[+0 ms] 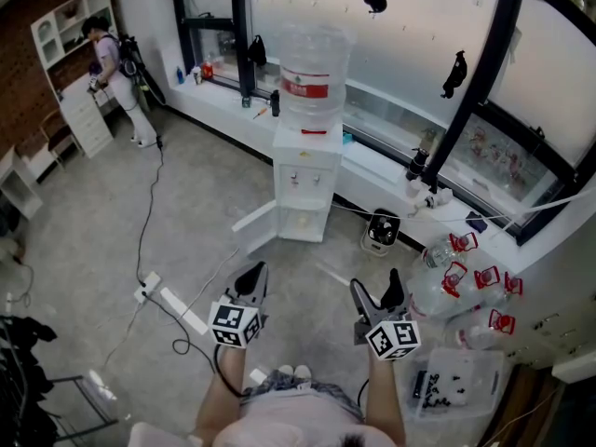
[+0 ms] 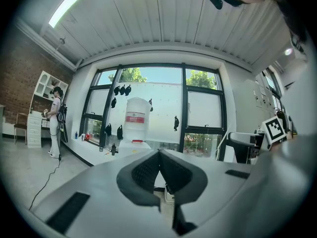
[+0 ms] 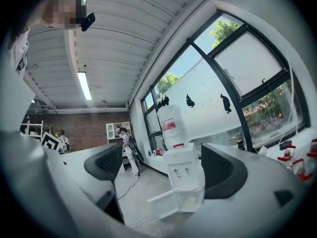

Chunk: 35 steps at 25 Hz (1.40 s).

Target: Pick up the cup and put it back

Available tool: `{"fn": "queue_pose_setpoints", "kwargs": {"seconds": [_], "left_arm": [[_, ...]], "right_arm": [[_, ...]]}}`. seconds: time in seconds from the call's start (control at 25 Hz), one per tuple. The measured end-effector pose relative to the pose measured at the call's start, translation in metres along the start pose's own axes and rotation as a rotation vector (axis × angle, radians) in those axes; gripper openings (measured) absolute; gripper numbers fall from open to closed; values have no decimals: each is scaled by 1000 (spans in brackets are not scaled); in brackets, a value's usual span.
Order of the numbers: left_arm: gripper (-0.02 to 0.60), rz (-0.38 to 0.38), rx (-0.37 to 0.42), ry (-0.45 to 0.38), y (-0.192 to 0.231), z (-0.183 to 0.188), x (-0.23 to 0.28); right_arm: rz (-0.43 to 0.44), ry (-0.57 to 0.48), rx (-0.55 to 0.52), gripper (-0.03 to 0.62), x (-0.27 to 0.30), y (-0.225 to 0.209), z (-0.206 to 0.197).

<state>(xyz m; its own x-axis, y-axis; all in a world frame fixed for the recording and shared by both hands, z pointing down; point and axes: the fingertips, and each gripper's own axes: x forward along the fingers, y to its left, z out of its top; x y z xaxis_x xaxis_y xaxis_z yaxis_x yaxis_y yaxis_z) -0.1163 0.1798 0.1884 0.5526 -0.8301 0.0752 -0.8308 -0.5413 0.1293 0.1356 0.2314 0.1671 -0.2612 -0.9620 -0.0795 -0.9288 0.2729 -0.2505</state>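
The cup is hard to find. In the right gripper view a small pale yellow spot (image 3: 192, 201) sits inside the open bottom box of the tall white water machine (image 1: 303, 170). It is too small to tell if it is the cup, or which way it stands or points.

The water machine stands by the big window. A big clear water bottle with a red label (image 1: 312, 68) sits on top of it. Its white bottom door (image 1: 253, 228) hangs open, out to the left in the head view.

Both claws are held level in front of the water machine, well apart from it, with grey floor in between. The right claw (image 1: 377, 282) is spread wide and nothing is between its pads. The water machine shows far off in the gap. The left claw (image 1: 253, 273) is pressed together with nothing in it. The yellow spot is far ahead of both claws and touches neither.

Just right of the water machine a small black and white fan (image 1: 380, 231) sits on the floor. Further right lie clear plastic bottles with red parts (image 1: 466, 277). Left of the water machine a white power strip (image 1: 149, 287) lies on the floor with a black cord. Far to the left a person (image 1: 116, 73) stands by white drawers (image 1: 88, 124).
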Motion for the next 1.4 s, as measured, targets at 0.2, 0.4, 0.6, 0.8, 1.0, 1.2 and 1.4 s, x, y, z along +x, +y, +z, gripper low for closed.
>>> {"fn": "queue_pose_setpoints", "kwargs": {"seconds": [0.2, 0.4, 0.6, 0.8, 1.0, 1.2, 1.4], "left_arm": [[25, -8, -3, -3, 8, 3, 3], [25, -32, 1, -11, 17, 6, 7], [25, -51, -1, -13, 26, 4, 10], [25, -75, 0, 9, 31, -5, 19], [25, -85, -6, 22, 38, -7, 45], [25, -84, 5, 19, 46, -5, 72], [25, -61, 4, 23, 64, -7, 108]], "right_arm": [[7, -7, -11, 506, 8, 10, 2], [-16, -8, -8, 509, 14, 15, -4], [-35, -9, -6, 509, 21, 18, -10], [-46, -17, -4, 508, 30, 17, -13], [-52, -3, 3, 509, 46, 8, -19], [-56, -7, 12, 508, 71, -12, -20], [-45, -14, 16, 508, 109, -34, -21]]}}
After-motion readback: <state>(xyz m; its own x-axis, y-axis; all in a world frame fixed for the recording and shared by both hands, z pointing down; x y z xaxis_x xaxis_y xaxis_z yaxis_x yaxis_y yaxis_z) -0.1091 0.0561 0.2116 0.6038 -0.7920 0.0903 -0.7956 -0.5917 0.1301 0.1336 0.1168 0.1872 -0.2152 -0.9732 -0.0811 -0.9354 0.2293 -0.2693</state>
